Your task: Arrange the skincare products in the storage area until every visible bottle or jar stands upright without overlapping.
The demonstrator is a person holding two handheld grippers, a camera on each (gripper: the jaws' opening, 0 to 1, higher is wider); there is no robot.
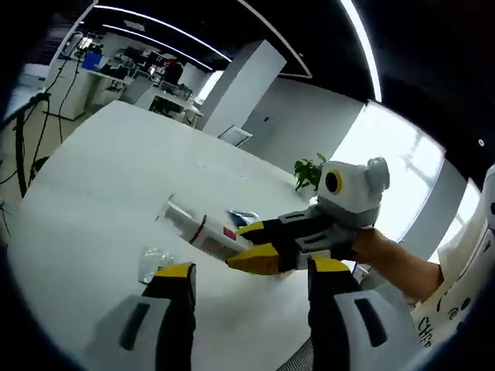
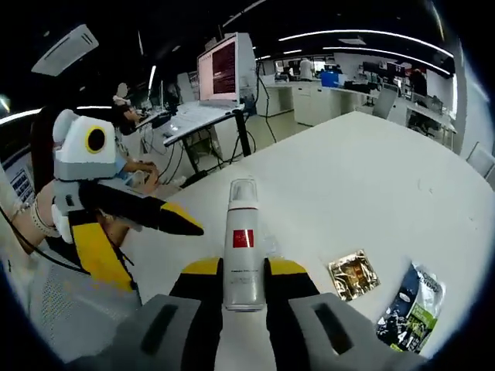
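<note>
Bottle (image 2: 244, 247), white with clear cap and red label: held between the jaws of the right claw (image 2: 244, 287), which is closed on its lower body; the bottle lies along the jaws, cap pointing away, above the white table (image 2: 371, 178). In the left gripper view the same bottle (image 1: 203, 227) lies level in that claw (image 1: 249, 246), near the table's near edge.

Left claw (image 1: 249, 305): jaws apart, holding nothing, hovering beside the held bottle.

Risks, as judged: the grip sits low on a smooth, round body, so the bottle may swivel or slip as it is tipped upright; released before its base sits flat, it would likely topple and roll toward the table edge. The left claw, close by, could knock it.

Nearby items: gold foil sachet (image 2: 354, 273) and dark printed pouch (image 2: 410, 305), lying flat just right of the right claw, near enough to obstruct a standing spot there. Clear crumpled wrapper (image 1: 155, 261) near the left claw.

Farther: potted plant (image 1: 309, 171) at the table's far edge; desks with a monitor (image 2: 224, 68) beyond.
</note>
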